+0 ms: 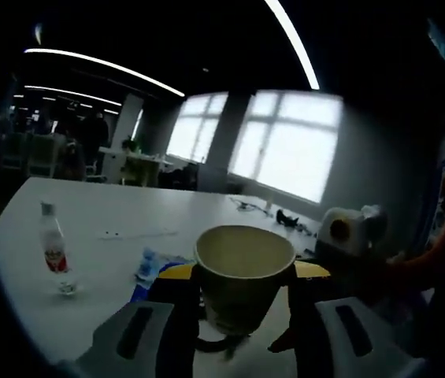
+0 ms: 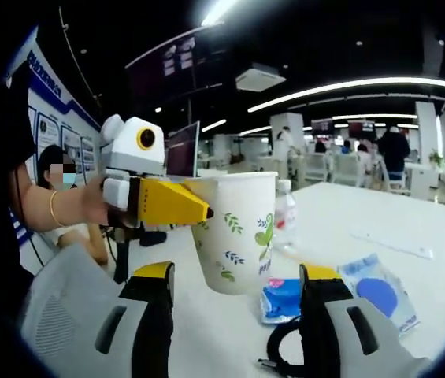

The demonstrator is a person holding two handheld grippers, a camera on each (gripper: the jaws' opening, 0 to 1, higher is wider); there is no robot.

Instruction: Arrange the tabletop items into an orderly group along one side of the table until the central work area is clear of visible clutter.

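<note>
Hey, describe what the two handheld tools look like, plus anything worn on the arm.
The left tool has a white body and a yellow tapered jaw with a black tip. The right tool has pale grey slotted jaw bases, black jaws and yellow tips. The person's wrist carries a thin bracelet.

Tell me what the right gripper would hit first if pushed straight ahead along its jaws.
Most likely the paper cup, directly ahead between the right gripper jaws, held by the left gripper. Depth is unclear.
</note>
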